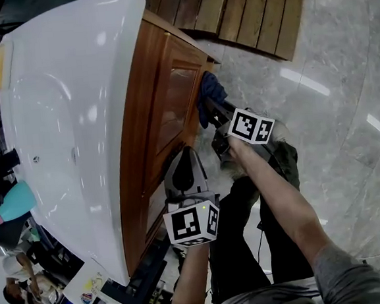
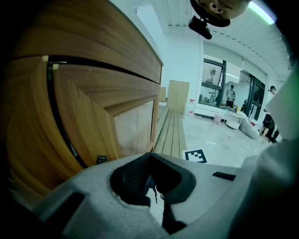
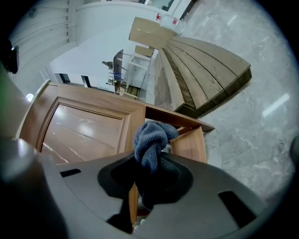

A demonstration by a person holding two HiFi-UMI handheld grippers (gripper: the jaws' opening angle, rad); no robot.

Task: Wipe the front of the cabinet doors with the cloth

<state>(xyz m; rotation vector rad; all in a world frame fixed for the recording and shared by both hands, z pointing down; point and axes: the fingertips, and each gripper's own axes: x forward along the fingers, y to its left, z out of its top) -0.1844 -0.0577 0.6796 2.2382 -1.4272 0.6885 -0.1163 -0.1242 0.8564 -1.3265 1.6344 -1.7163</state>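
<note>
Plainly, your right gripper clamped the cloth at the far edge of the cabinet door, its panel lying nearer; your left gripper, jaws together, hung nearest.

Grey sleeve, black trousers, 2 black-and-white marker cubes.

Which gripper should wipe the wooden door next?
The right gripper. Its jaws are shut on the blue cloth, which is already up by the cabinet door. The left gripper is near the cabinet too, but holds no cloth.
</note>
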